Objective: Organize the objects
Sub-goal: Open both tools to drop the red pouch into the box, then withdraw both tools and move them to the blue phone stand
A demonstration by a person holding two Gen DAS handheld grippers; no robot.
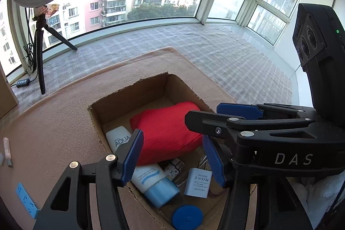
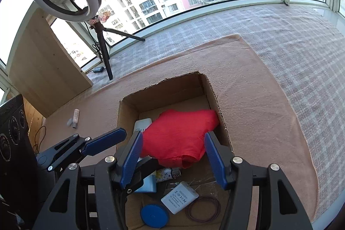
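An open cardboard box [image 1: 129,87] [image 2: 159,85] sits on a beige mat. In it lie a bunched red cloth [image 1: 168,133] [image 2: 181,137], a white tube with a blue cap [image 1: 151,180], a white power adapter [image 1: 197,184] [image 2: 180,199], a blue round disc [image 1: 187,218] [image 2: 154,217], a small patterned item [image 2: 167,174] and thin rubber bands [image 2: 203,209]. My left gripper [image 1: 172,156] hovers open over the box's near left part. My right gripper [image 2: 173,158] hovers open above the cloth; it also shows as the right gripper [image 1: 202,114] in the left wrist view. Neither holds anything.
A small pale tube [image 1: 7,151] [image 2: 75,118] lies on the mat [image 2: 258,100] left of the box, with a blue strip [image 1: 25,199] nearer me. A ring light on a tripod [image 2: 103,51] and a wooden board [image 2: 43,70] stand at the back left by the windows.
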